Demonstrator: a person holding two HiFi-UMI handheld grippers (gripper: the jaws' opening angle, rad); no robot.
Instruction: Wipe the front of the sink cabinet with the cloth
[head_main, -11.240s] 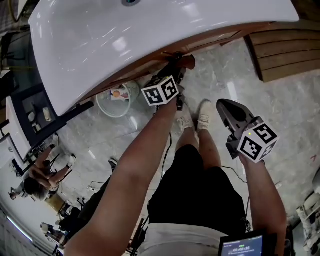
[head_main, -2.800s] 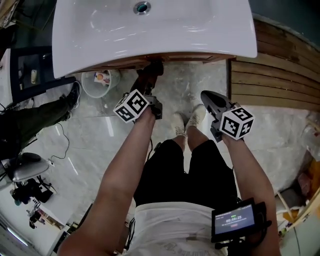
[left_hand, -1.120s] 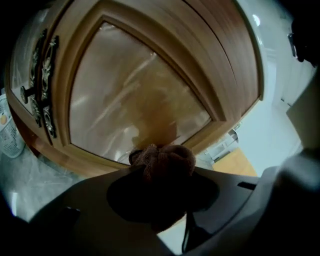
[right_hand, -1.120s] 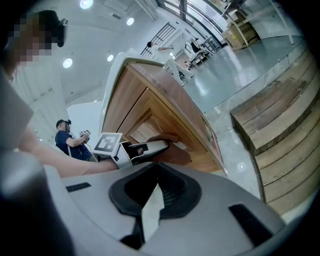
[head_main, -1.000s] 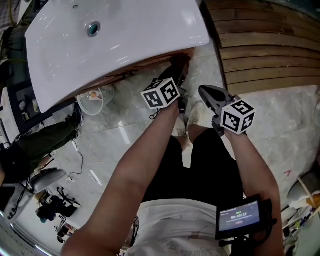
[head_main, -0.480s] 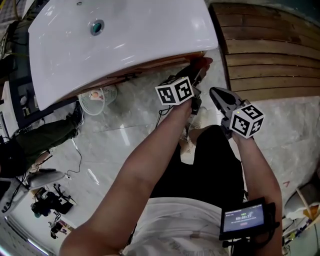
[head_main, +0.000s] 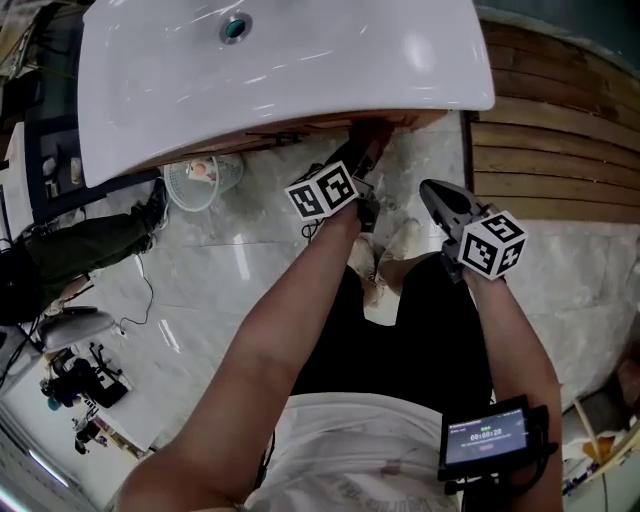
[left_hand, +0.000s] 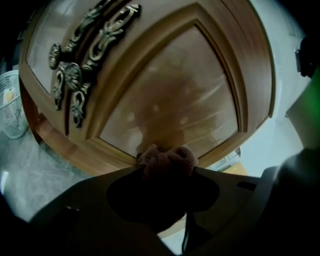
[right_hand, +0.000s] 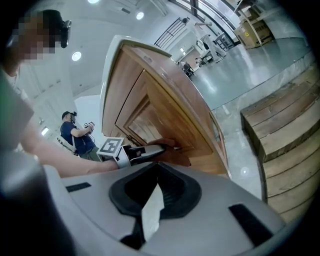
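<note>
Cloth (left_hand: 167, 159) was a brownish wad clamped in the left gripper (left_hand: 167, 172), jaws closed tight on it; it sat up against the cabinet (left_hand: 170, 95) front, low on the door's arched panel near the bottom rail; from the head view it was tucked right under the front lip of the white sink (head_main: 300, 70); the ornate metal handles (left_hand: 75, 75) were off to the upper left of the cloth, well apart from it; right gripper (head_main: 432, 192) hung out in front of the cabinet, clear of it, off to the right of the left one; its jaws were together with nothing between them; a white basket (head_main: 200, 180) stood on the marble floor (head_main: 230, 270) to the left of the cabinet; wooden steps (head_main: 550, 150) ran along the right side.
</note>
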